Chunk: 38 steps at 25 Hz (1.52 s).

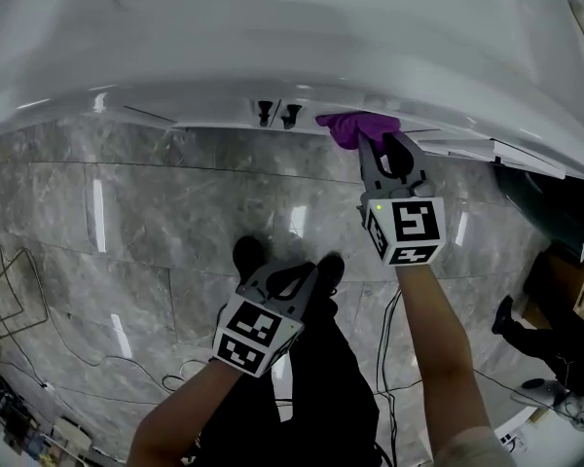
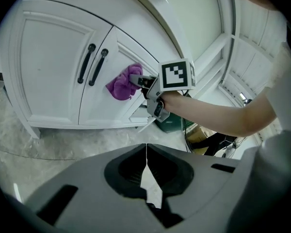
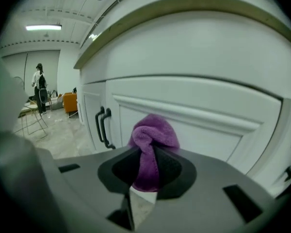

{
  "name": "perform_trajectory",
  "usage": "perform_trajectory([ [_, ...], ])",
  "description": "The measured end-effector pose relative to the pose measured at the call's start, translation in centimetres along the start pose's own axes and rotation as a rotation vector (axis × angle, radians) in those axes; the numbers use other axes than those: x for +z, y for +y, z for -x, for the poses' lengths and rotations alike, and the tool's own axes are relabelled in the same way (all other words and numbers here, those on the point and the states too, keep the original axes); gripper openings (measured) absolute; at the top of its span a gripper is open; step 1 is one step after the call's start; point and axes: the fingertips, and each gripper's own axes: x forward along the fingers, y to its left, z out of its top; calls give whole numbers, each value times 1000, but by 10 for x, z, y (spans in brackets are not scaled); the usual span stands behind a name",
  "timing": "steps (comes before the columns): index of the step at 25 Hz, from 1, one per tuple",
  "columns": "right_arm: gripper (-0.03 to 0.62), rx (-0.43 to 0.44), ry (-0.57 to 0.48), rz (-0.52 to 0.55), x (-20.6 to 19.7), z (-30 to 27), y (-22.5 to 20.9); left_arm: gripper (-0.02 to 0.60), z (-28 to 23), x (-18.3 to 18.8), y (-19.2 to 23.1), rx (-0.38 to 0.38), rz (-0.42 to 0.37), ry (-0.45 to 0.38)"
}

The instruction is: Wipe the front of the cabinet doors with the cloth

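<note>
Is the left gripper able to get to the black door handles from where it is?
Probably yes: only open space lies between the left gripper and the handles; the right gripper holds the purple cloth beside them, off that path.

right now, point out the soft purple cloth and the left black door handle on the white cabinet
purple cloth [image 2: 122, 84], left gripper view, its bunched middle
left black door handle [image 2: 86, 63], left gripper view, middle of bar

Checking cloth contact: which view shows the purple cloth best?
Left gripper view: the whole purple cloth against the cabinet door beside the black handles, in the right gripper. Right gripper view shows it clamped close up; head view only a patch from above.
</note>
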Motion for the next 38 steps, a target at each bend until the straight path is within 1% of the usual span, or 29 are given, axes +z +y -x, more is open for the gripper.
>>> perform_trajectory([
  [4,77,28,97,64,-45,-29,8,23,-5,-7,8,0,-12,7],
  [7,77,45,176,110,-85,-51,14,22,-11,-16,21,17,-8,8],
  [11,75,52,277,152,-136,-79,19,21,-15,-25,40,36,-1,-9],
  [15,74,48,395,174,-193,-106,21,21,-16,-40,56,50,16,-23],
  [18,72,19,483,133,-232,-123,20,21,-14,-54,65,63,18,-17],
  [20,72,0,531,133,-248,-130,18,21,-12,-63,69,71,16,-8],
  [22,72,-7,556,151,-248,-132,17,21,-8,-69,73,82,11,0],
  [24,72,-5,556,135,-237,-123,18,21,-2,-69,72,92,18,-1],
  [25,72,1,535,114,-225,-115,19,21,1,-66,69,94,24,-7],
  [27,72,25,442,61,-186,-88,21,21,10,-56,62,95,37,-27],
  [29,72,67,292,-9,-119,-51,29,21,19,-43,54,93,50,-46],
  [31,72,112,121,-46,-35,-9,45,21,28,-27,45,91,57,-69],
  [33,72,151,-30,-26,37,28,57,21,34,-9,36,91,57,-93],
  [34,72,166,-87,-7,64,41,62,21,37,-1,32,89,59,-102],
  [36,73,192,-164,33,101,54,73,21,42,15,26,80,58,-121],
  [38,72,188,-192,75,116,50,80,21,45,29,23,73,38,-138],
])
